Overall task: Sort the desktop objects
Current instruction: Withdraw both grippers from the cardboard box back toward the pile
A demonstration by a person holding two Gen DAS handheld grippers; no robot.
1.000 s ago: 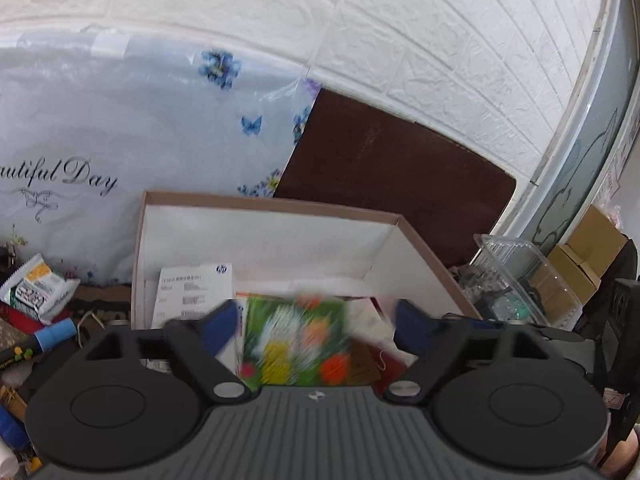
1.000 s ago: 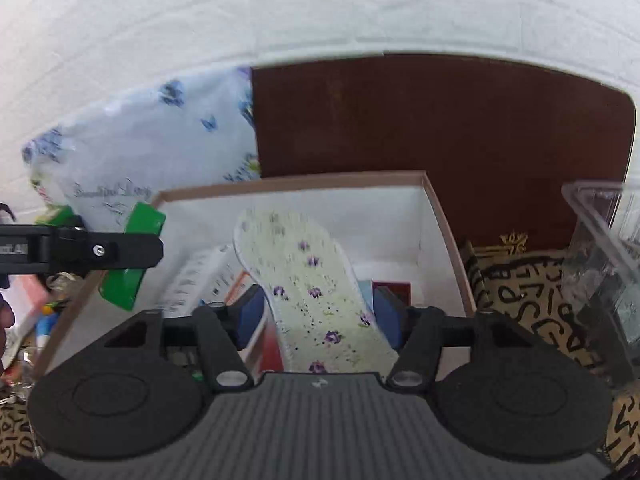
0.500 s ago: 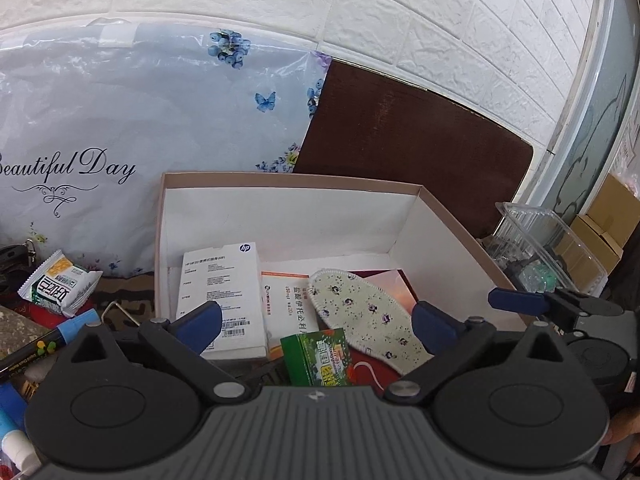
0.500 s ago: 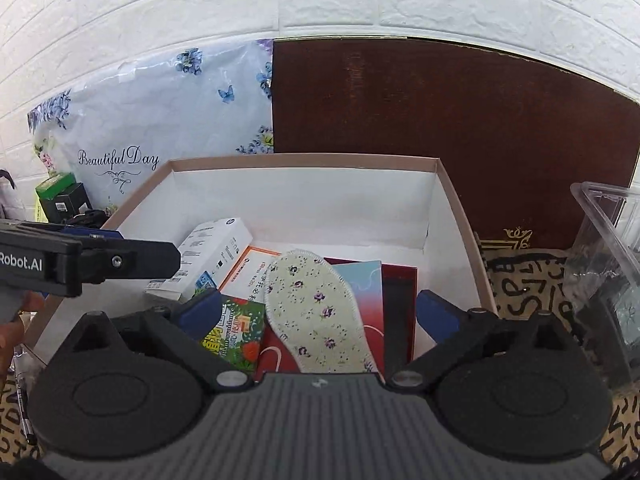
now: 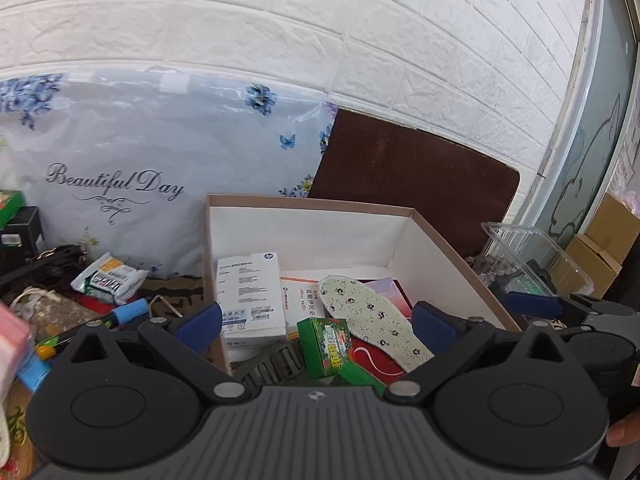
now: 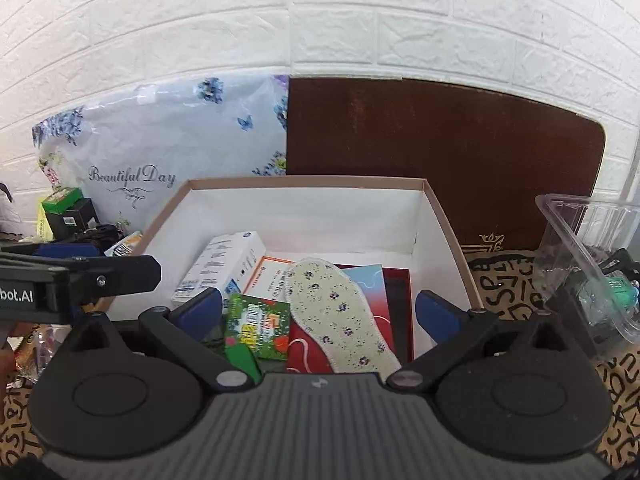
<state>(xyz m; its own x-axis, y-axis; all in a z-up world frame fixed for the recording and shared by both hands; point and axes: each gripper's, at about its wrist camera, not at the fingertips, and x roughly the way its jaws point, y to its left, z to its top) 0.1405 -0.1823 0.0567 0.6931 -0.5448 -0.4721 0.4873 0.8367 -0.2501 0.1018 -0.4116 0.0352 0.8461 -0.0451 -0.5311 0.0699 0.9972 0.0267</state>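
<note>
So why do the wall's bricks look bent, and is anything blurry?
Left wrist view: fisheye lens bows the white brick wall; a pink object at the left edge is smeared. Right wrist view: same bowing; the floral fabric insole in the cardboard box stays sharp, daylight even, no harsh glare.

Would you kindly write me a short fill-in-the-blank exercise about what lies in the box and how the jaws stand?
1. The floral insole lies inside the cardboard ____.
2. The green packet lies to the ____ of the insole in the right wrist view.
3. The jaws of the left gripper and the right gripper both stand ____, holding nothing.
4. The white carton bears the logo ____.

Missing words: box; left; open; hp
</note>
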